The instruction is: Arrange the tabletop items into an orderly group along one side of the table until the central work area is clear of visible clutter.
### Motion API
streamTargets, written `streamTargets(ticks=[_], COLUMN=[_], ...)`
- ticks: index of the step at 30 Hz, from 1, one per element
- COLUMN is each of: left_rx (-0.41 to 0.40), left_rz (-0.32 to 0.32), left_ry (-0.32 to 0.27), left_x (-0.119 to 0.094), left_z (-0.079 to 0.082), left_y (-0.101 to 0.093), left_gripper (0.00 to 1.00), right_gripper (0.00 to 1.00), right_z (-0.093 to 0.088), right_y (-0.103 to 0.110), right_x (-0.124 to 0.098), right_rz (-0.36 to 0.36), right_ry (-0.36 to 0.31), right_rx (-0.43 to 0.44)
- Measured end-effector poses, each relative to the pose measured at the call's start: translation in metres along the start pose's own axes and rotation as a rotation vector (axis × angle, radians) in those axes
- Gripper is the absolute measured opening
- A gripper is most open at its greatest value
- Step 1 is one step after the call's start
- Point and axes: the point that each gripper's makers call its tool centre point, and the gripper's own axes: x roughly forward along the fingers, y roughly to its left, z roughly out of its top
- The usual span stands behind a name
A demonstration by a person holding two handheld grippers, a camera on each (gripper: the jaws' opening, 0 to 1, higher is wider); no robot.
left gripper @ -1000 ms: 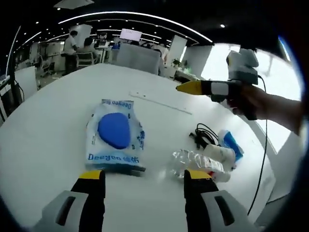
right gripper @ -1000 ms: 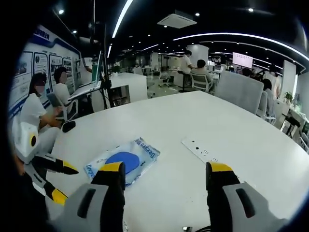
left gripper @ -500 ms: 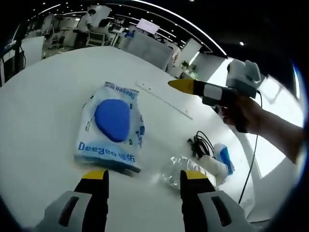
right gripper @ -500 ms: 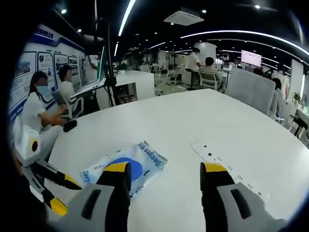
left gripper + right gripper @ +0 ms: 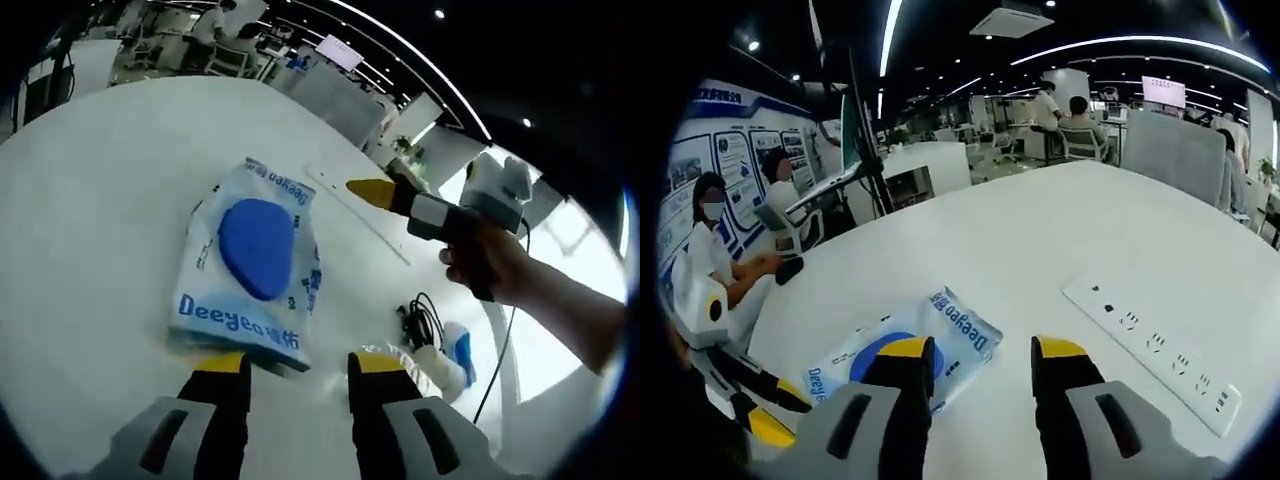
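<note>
Currently, the left hand-held gripper is hovering released over the near end of the blue packet, which is lying mid-counter. The right hand-held gripper is hovering released between packet and power strip.

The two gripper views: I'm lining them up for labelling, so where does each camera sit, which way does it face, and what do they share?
Left gripper view: rides the left gripper, looking down across the white table at the blue wipes pack; the right gripper in the person's hand enters from the right.
Right gripper view: rides the right gripper, facing across the table toward the office, power strip at right; the left gripper shows at lower left.
Shared: the wipes pack, table, power strip.
</note>
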Motion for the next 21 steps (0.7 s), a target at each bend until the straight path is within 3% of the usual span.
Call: streamTargets(ticks=[6, 13, 17, 21], left_rx=[-0.028, -0.109, -0.205, -0.215], left_rz=[0.004, 0.001, -0.008, -0.011], left_ry=[0.008, 0.022, 0.022, 0.035], left_x=[0.003, 0.005, 0.006, 0.009], left_z=[0.001, -0.001, -0.002, -0.003], left_y=[0.005, 0.013, 0.013, 0.013], left_gripper=[0.28, 0.21, 0.16, 0.15], right_gripper=[0.30, 0.29, 0.28, 0.27], right_z=[-0.005, -0.014, -0.018, -0.020], right_y=[-0.003, -0.006, -0.003, -0.003], right_x=[0.012, 0.030, 0.031, 0.039], right_rz=[0.010, 0.015, 0.015, 0.028], right_ry=[0.015, 0.034, 0.040, 0.033], right_rx=[0.033, 0.061, 0.076, 0.090])
